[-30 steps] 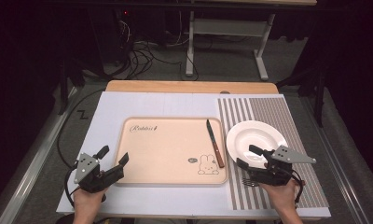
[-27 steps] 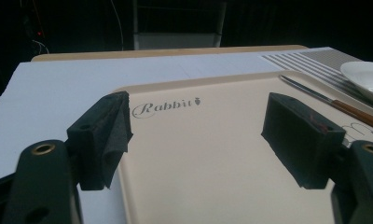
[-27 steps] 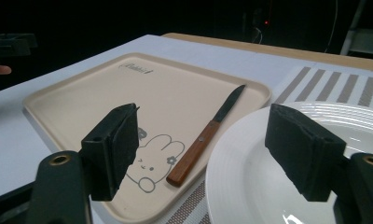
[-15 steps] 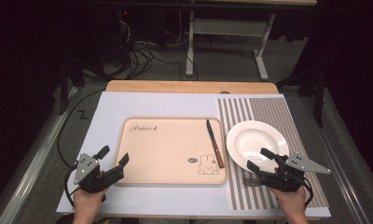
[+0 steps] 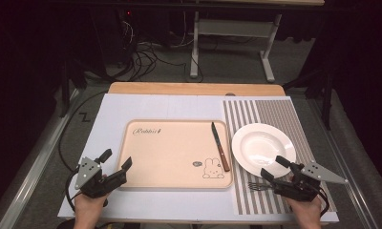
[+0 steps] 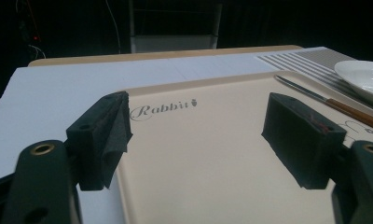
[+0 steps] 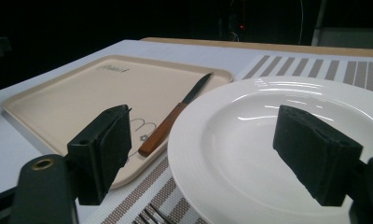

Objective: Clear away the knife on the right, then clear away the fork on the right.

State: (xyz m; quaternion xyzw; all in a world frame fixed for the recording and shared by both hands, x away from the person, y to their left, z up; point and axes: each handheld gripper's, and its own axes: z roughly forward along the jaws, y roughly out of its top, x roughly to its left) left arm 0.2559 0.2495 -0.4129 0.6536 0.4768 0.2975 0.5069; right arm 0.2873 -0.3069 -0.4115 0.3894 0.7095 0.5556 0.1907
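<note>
- The right hand-held gripper (image 5: 275, 168) was seen at the near right of the counter (image 5: 108, 114), held over the striped placemat (image 5: 275, 112) at the near edge of the white plate (image 5: 261, 148).
- Its jaws had just been opening and stood wide, with nothing gripped between them; in the right gripper view the right hand-held gripper (image 7: 222, 154) framed the plate's (image 7: 250, 140) near rim and bowl between its pads.
- A fork (image 5: 257, 186) lay on the placemat just beside and below the right hand-held gripper's lower jaw, tines pointing left; whether it was touched could not be told. Its tines (image 7: 149, 215) were seen at the bottom edge of the right gripper view.
- A knife (image 5: 220, 146) with a brown wooden handle lay along the right side of the beige tray (image 5: 170, 152), blade pointing away, just left of the plate and apart from both grippers.
- In the right gripper view the knife (image 7: 173, 119) lay between the left pad and the plate's rim, farther off.
- The left hand-held gripper (image 5: 116, 160) was held at the tray's near left corner, jaws wide and empty.
- In the left gripper view the left hand-held gripper (image 6: 196, 140) pointed across the tray (image 6: 198, 154), whose "Rabbit" lettering lay between the pads; the left pad hung over the tray's left rim.
</note>
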